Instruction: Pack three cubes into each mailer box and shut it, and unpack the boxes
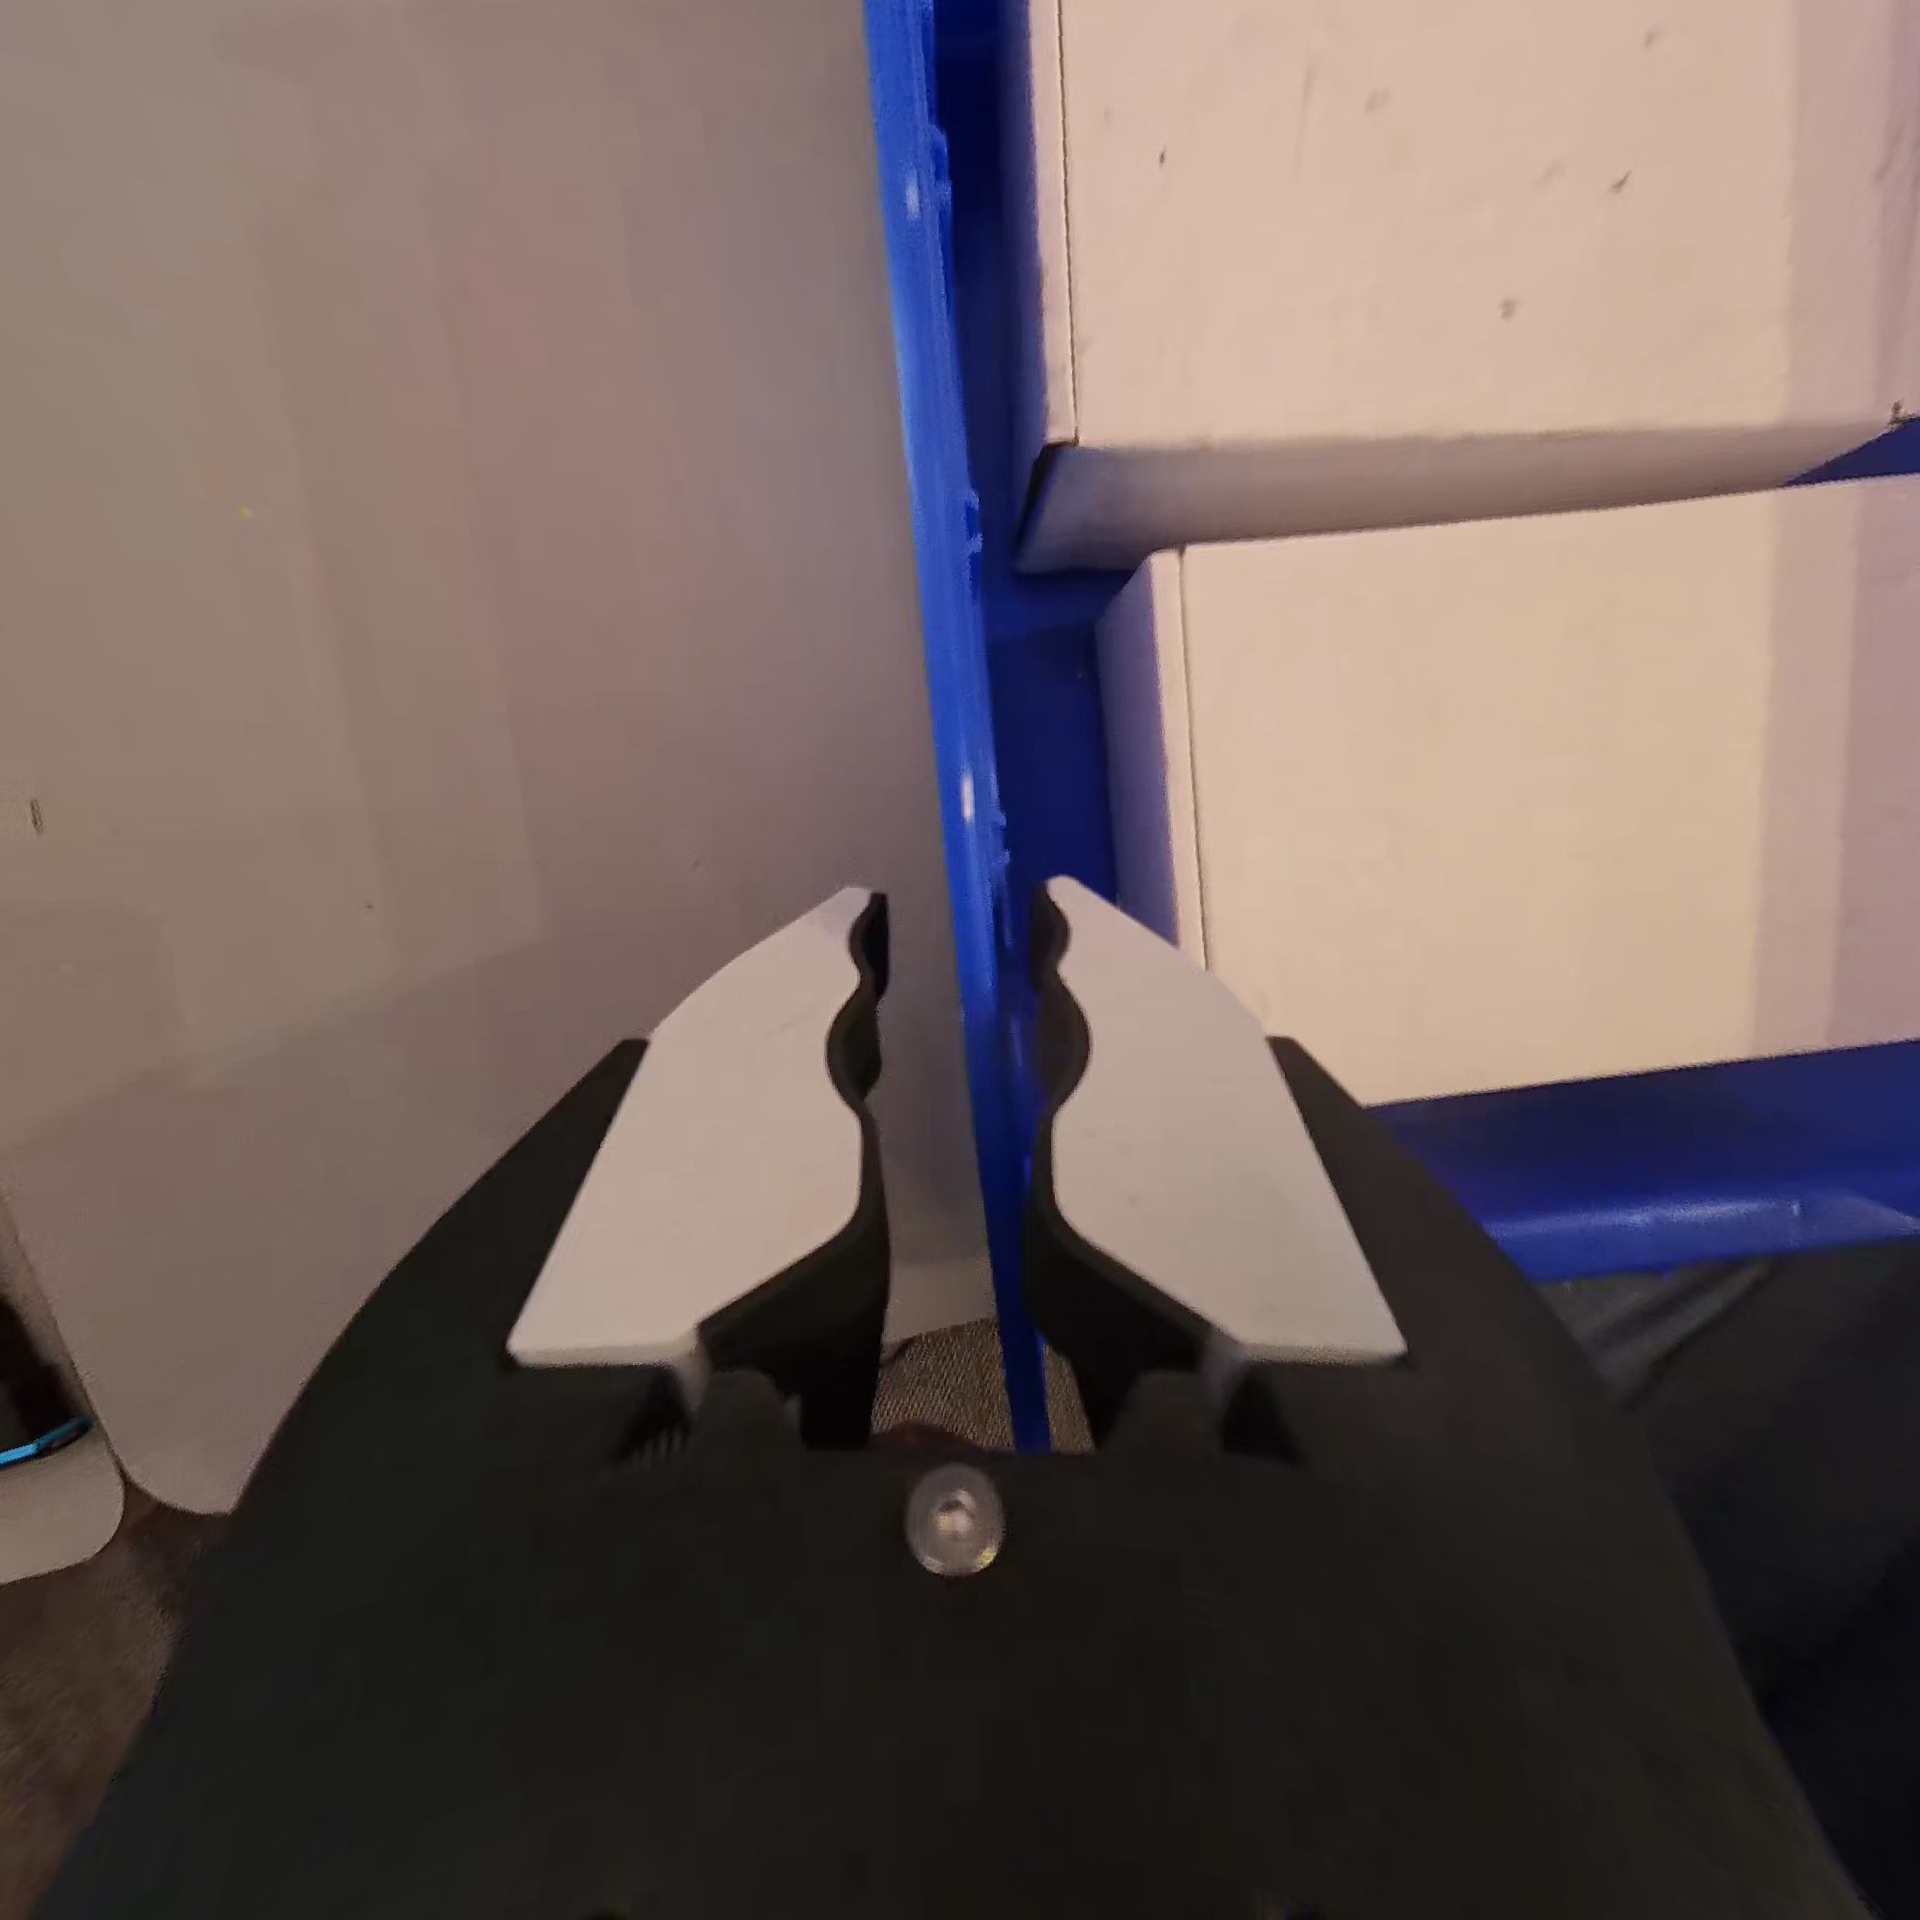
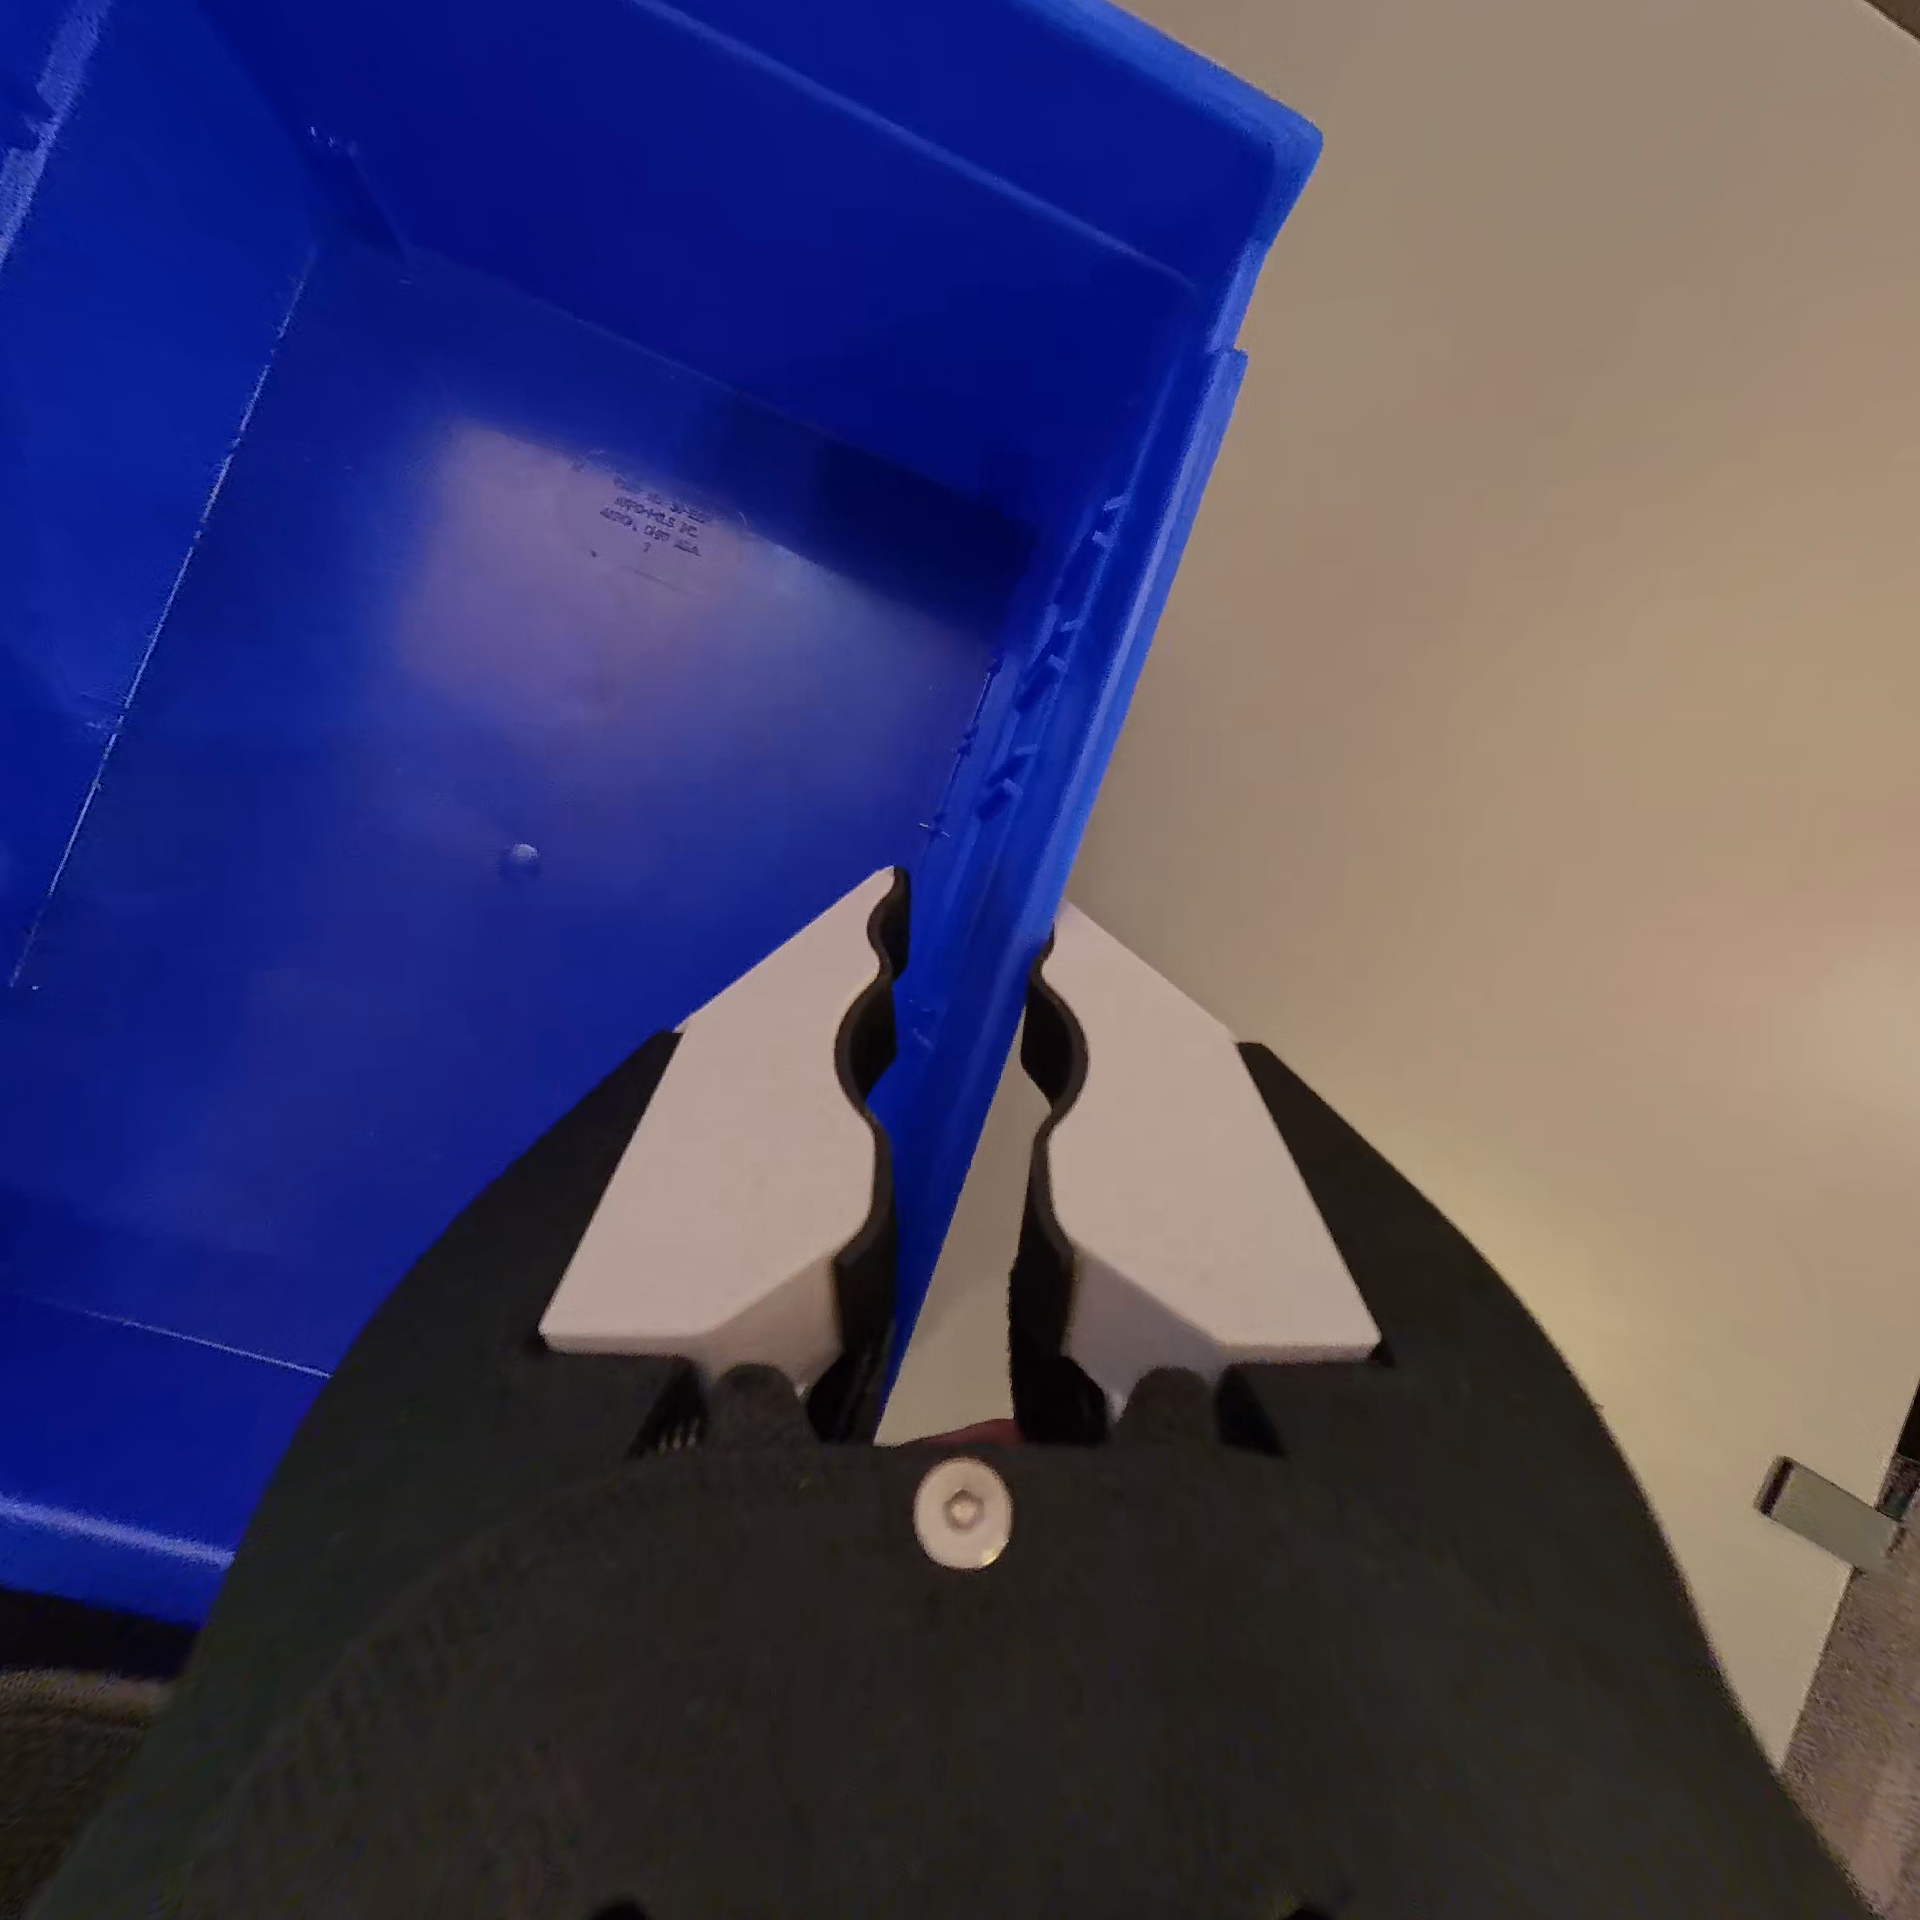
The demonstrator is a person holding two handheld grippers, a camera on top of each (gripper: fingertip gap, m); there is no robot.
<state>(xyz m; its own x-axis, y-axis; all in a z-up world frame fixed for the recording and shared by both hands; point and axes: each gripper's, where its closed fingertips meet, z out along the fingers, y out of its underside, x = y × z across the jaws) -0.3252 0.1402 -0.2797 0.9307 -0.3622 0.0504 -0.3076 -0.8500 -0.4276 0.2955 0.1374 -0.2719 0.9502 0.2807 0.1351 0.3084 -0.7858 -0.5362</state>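
Two white mailer boxes, the far box (image 1: 1455, 229) and the near box (image 1: 1558, 790), lie shut inside the blue bin (image 1: 1049, 665) in my left wrist view, the far one tilted so one edge overlaps the other. I judge them light, stiff cardboard that would dent under a hard pinch, so I would take each by an edge or flap, not across a face. No cubes show.

In my right wrist view the bin (image 2: 623, 623) looks empty; I cannot tell if it is a second bin. It is rigid, smooth plastic, likely slippery, and the wall is the only hold.

My left gripper (image 1: 961, 914) straddles the bin wall, fingers slightly apart either side of it; I cannot tell whether they bite. My right gripper (image 2: 971, 914) is pinching the bin wall. The pale desk (image 1: 416, 520) lies beside the bin.
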